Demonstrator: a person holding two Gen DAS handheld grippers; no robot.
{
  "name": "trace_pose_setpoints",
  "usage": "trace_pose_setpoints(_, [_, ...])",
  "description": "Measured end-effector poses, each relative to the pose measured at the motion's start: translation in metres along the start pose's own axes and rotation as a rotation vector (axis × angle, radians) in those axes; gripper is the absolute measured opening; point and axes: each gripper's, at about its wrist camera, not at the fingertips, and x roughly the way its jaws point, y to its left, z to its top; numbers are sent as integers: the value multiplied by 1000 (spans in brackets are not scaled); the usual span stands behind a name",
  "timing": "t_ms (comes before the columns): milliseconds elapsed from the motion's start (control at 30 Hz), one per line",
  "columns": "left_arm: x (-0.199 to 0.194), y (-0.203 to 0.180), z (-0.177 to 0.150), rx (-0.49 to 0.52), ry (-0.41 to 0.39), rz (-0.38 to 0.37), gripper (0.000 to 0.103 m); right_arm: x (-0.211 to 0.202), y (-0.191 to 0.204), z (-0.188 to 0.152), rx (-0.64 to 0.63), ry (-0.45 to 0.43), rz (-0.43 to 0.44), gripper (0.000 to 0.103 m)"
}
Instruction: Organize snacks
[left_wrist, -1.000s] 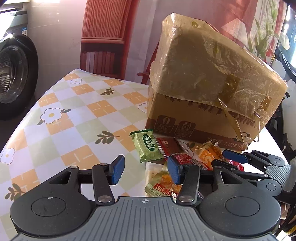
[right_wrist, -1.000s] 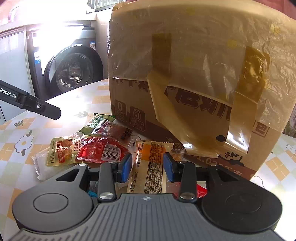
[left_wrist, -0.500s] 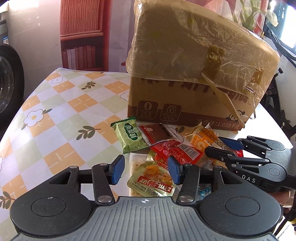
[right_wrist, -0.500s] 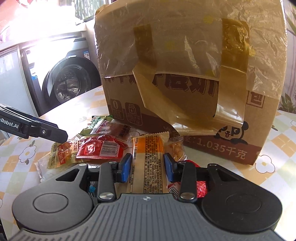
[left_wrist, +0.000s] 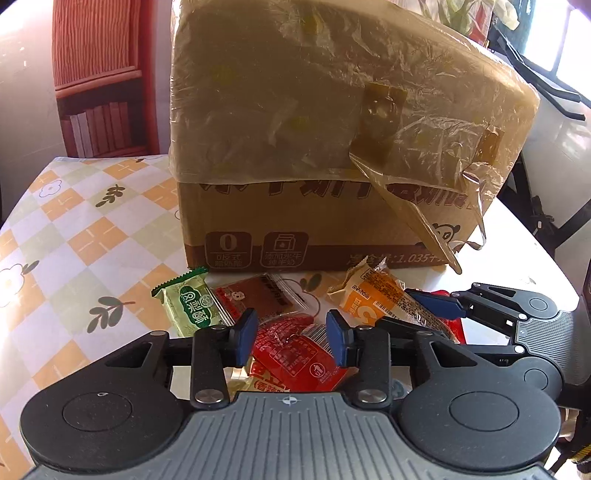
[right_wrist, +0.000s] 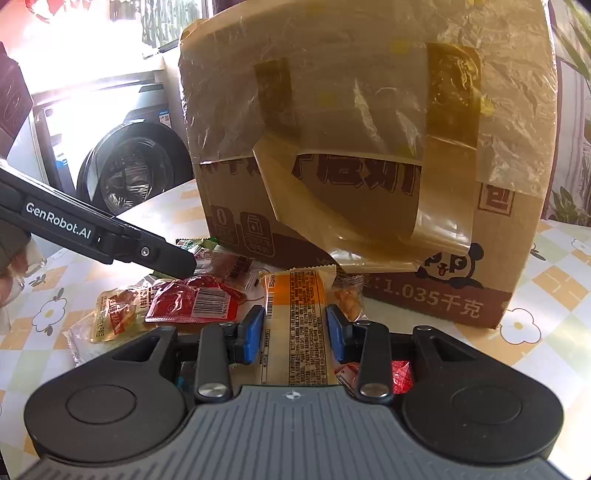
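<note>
A pile of snack packets lies on the table before a big cardboard box (left_wrist: 332, 155). My left gripper (left_wrist: 291, 341) is open, its jaws on either side of a red packet (left_wrist: 295, 354). A green packet (left_wrist: 192, 306), a dark red packet (left_wrist: 258, 295) and an orange packet (left_wrist: 380, 299) lie beyond. My right gripper (right_wrist: 295, 334) is open, with the orange packet (right_wrist: 295, 317) lying between its jaws. The red packet (right_wrist: 195, 299) and a yellow-red packet (right_wrist: 114, 314) lie to its left. The box also shows in the right wrist view (right_wrist: 369, 147).
The table has a checked floral cloth (left_wrist: 74, 240). The box is wrapped in plastic and loose tape. A washing machine (right_wrist: 129, 170) stands beyond the table. A small red packet (right_wrist: 400, 373) lies under the right gripper. The left gripper's arm (right_wrist: 92, 232) crosses the right wrist view.
My left gripper has moved forward and right, from over the yellow-red packet to over the red one. My right gripper has moved a little closer to the box, still over the orange packet.
</note>
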Motion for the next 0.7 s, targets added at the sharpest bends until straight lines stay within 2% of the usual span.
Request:
trace_pose_setpoints(233, [22, -1, -3, 35, 50, 0, 38, -1, -2, 0, 8, -3, 5, 38])
trace_pose_setpoints(433, [30, -3, -3, 54, 31, 44, 56, 0, -1, 1, 4, 6, 13, 38])
trace_pose_setpoints(633, [28, -12, -7, 98, 44, 74, 60, 1, -1, 1, 1, 11, 15, 38])
trace_pose_setpoints(700, [25, -19, -11, 130, 40, 118, 60, 1, -1, 1, 1, 12, 16, 38])
